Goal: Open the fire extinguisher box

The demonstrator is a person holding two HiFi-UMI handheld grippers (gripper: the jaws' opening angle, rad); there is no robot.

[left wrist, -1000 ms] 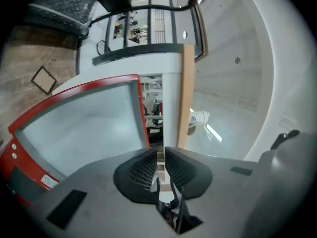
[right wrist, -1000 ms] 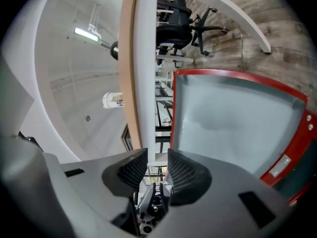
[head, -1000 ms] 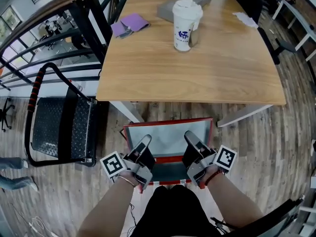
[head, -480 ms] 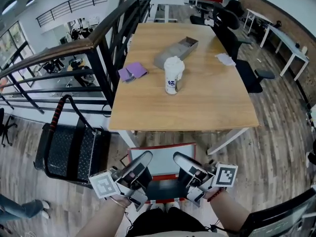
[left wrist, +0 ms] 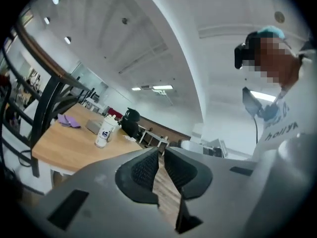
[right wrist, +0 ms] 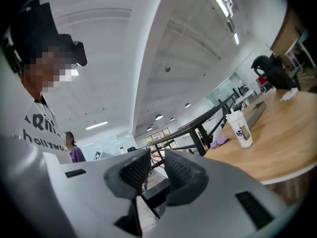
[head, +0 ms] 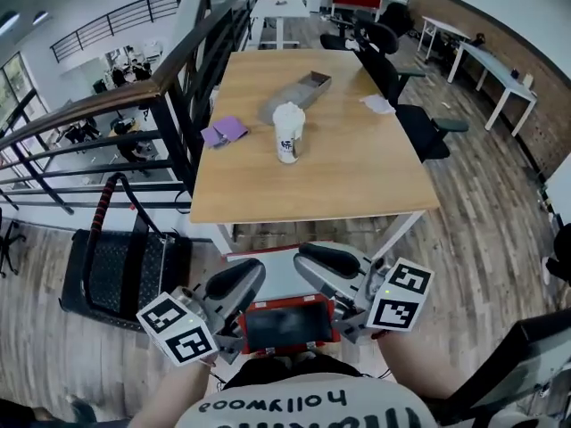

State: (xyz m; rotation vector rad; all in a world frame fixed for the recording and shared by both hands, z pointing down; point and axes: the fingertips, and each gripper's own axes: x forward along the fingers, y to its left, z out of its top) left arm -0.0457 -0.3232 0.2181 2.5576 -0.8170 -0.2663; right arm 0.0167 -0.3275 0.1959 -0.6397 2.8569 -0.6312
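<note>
The fire extinguisher box (head: 290, 325) on the floor looks already open, with the left gripper (left wrist: 161, 155) above it, fingers narrow and empty, and the right gripper (right wrist: 157, 157) closing its fingers on nothing.

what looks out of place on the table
Nothing is spilled. The grey tray lies diagonal to the edges of the table, and a white paper sits loose near its right edge.

Wooden surface (head: 348, 168) dead ahead, standing on the plank floor (head: 482, 230). A white lidded cup (head: 287, 132) stands upright near the middle, with a long grey tray (head: 296, 94) just behind it. A flat purple item (head: 224, 131) lies by the left edge, white paper (head: 378, 103) near the right. Down on the floor at left sits a black cart (head: 116, 270).
</note>
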